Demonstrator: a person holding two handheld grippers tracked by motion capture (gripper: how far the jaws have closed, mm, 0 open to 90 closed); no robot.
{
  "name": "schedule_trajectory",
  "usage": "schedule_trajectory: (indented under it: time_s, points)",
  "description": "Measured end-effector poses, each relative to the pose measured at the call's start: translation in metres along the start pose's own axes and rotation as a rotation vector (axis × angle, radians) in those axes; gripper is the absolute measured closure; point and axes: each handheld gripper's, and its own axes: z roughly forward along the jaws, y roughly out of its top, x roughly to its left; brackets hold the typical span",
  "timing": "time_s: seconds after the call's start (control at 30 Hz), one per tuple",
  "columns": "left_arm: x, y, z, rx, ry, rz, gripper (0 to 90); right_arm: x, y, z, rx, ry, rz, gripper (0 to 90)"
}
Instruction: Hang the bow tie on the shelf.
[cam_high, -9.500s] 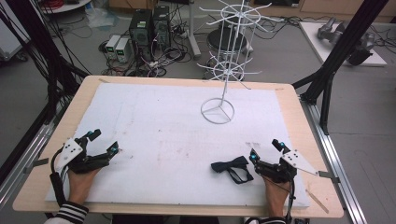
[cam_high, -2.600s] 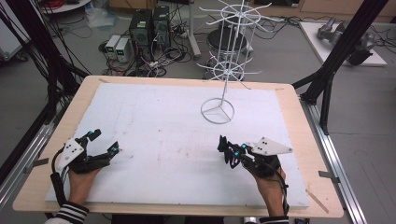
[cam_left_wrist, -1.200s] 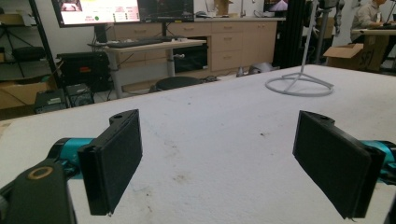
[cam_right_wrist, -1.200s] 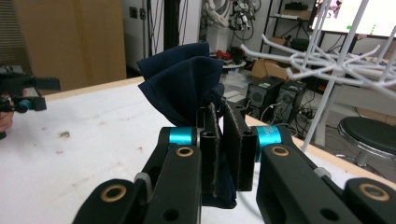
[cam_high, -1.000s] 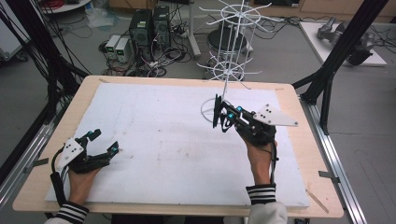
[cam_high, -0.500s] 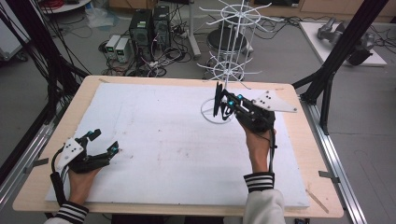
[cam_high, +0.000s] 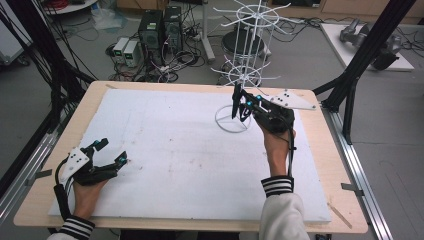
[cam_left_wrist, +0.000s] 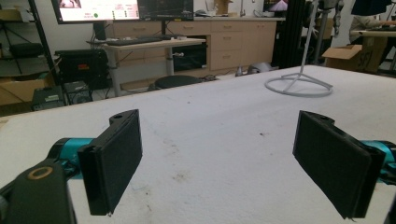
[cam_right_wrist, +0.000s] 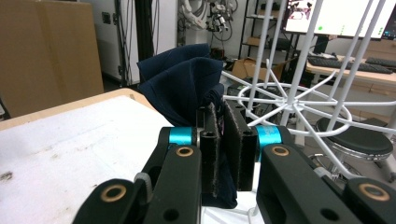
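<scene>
Left gripper (cam_high: 111, 152): jaws spread wide, nothing between them, resting low on the bench (cam_high: 165, 150) and well apart from the work.

Right gripper (cam_right_wrist: 223, 140): jaws nearly closed, clamped on a dark blue cloth (cam_right_wrist: 180, 84) that bunches upward just beyond the fingertips. The pickup looks done.

Just past the cloth, to the gripper's right, the white wire rack (cam_right_wrist: 299, 100) with its lower ring of prongs; the cloth is near them but not on any.

Judged left: lift onto a prong, release, withdraw.
</scene>
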Motion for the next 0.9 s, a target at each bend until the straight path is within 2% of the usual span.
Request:
schedule_trajectory:
  time_s: [0.27, 0.5, 0.73, 0.9]
  points:
    - [0.0, 0.0, 0.0, 0.001, -0.003, -0.003, 16.0, -0.006, 0.002, 0.009, 0.021, -0.016, 0.011, 84.1]
    - [0.0, 0.0, 0.0, 0.0, -0.005, -0.002, 16.0, -0.009, 0.008, 0.013, 0.037, -0.033, -0.007, 84.0]
    - [0.0, 0.0, 0.0, 0.0, -0.005, -0.002, 16.0, -0.012, 0.006, 0.013, 0.062, -0.042, -0.006, 83.2]
    - [0.0, 0.0, 0.0, 0.001, -0.004, -0.001, 16.0, -0.013, 0.006, 0.013, 0.083, -0.052, -0.02, 79.7]
